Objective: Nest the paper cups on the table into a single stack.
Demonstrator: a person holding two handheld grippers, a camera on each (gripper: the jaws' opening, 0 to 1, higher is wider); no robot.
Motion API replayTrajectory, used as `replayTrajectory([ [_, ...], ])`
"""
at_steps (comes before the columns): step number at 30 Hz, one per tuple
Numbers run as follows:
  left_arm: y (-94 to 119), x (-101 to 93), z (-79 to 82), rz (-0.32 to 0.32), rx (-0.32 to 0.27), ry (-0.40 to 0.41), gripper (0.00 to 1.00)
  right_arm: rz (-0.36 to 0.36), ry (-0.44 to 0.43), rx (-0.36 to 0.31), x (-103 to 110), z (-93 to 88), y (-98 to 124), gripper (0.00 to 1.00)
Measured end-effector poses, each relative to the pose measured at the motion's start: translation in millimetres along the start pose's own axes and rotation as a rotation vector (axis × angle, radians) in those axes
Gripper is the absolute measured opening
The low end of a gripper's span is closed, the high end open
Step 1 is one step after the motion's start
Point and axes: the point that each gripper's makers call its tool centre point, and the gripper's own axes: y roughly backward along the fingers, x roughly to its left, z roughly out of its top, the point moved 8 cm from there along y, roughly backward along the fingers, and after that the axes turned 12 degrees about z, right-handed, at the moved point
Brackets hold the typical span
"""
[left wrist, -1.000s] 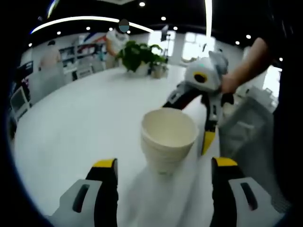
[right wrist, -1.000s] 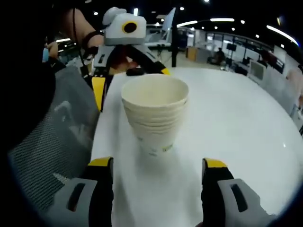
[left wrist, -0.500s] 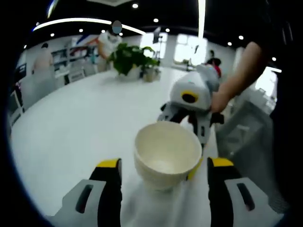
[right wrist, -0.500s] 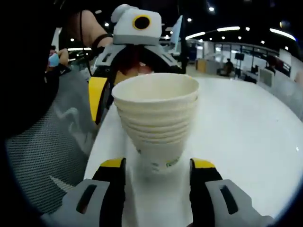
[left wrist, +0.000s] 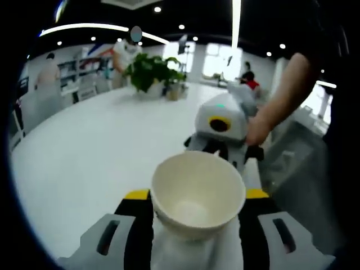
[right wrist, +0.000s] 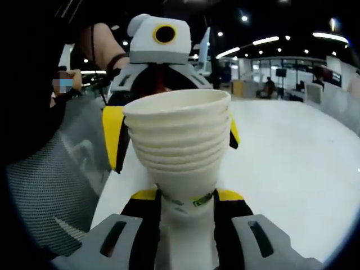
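One stack of paper cups [right wrist: 179, 147] stood on the single white table [left wrist: 95, 140]; about six nested rims showed (the lower ones blurred together). There were two grippers, the left gripper [left wrist: 194, 216] and the right gripper [right wrist: 183, 211], and one potted plant [left wrist: 151, 72].

The cup stack [right wrist: 181, 152] hides most of the left gripper [right wrist: 174, 138] behind it.
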Motion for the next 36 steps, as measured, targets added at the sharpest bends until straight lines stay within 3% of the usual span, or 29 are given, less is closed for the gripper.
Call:
replayTrajectory([
  [8, 3, 5.6, 5.0, -0.009, -0.020, 0.005, 0.55, -0.004, 0.018, 0.002, -3, 7.4, 4, 0.33],
  [16, 4, 30.8, 32.9, -0.021, -0.033, -0.048, 0.54, -0.035, 0.050, 0.009, -28, 30.5, 17, 0.33],
  [19, 4, 47.3, 56.8, -0.028, -0.065, -0.125, 0.54, -0.056, 0.077, -0.012, -45, 46.9, 26, 0.33],
  [26, -14, 94.6, 80.3, -0.008, -0.107, -0.171, 0.53, -0.110, 0.122, -0.003, -101, 65.9, 45, 0.33],
  [36, -57, 157.7, 89.0, -0.041, -0.114, -0.157, 0.53, -0.145, 0.115, 0.006, -169, 57.2, 56, 0.33],
])
